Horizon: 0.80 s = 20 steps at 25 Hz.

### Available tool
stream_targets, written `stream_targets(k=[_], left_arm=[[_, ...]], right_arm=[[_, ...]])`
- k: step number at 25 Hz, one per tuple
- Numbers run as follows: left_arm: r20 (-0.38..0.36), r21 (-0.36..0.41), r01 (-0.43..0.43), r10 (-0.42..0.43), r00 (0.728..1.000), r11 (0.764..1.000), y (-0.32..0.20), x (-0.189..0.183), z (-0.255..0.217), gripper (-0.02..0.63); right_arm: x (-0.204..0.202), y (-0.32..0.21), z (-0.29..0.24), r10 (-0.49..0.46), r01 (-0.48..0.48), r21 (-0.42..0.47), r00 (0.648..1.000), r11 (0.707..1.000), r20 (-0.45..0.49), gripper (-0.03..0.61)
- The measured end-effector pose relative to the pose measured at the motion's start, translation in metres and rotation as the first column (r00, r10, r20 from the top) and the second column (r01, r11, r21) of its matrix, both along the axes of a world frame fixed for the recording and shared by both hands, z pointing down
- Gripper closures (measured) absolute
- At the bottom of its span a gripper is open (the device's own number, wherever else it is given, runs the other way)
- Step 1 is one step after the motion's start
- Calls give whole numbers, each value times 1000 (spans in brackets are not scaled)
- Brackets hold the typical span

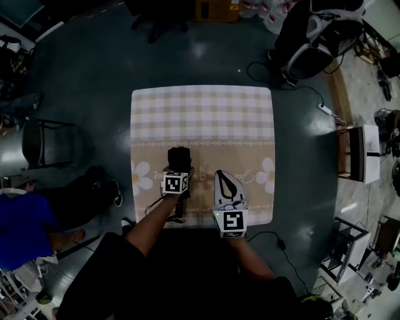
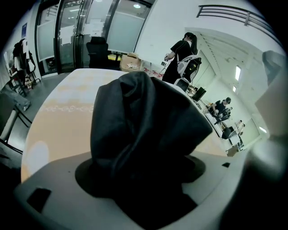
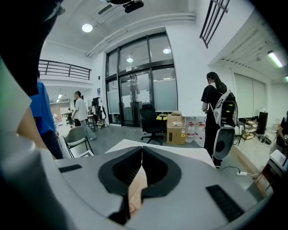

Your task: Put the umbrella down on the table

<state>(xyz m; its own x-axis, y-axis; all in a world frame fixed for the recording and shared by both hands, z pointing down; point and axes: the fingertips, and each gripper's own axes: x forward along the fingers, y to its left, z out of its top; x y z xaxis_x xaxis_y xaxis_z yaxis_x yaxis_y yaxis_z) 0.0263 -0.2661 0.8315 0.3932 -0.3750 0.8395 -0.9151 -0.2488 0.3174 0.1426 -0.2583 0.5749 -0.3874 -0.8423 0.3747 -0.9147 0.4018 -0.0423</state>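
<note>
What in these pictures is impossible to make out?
- Left gripper view: the umbrella fills the middle, hiding the left gripper jaw tips and the table behind it.
- Head view: seen from above, whether the umbrella touches the table cannot be told; the left gripper covers its near end.
- Right gripper view: the right gripper body hides the near table.

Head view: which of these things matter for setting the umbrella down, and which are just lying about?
For the job:
- umbrella, gripped by the left gripper
- table, where it goes
- right gripper, shut and empty

Just lying about:
- chair
- power strip
- cardboard box
</note>
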Motion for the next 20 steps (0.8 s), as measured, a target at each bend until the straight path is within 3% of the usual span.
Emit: stream_targets(k=[10,16,20], left_arm=[[-19,10,-46,46,999,999,7,3,-8,224],[-82,115,-52,62,995,992,14,3,-45,219],[-171,186,-41,74,983,982,23,10,-87,219]], right_arm=[[-4,28,-9,35,-35,-3,999,999,-3,561],[-2,44,-24,66,-66,21,998,998,2,561],[-4,57,-33,84,-84,33,996,996,14,561]])
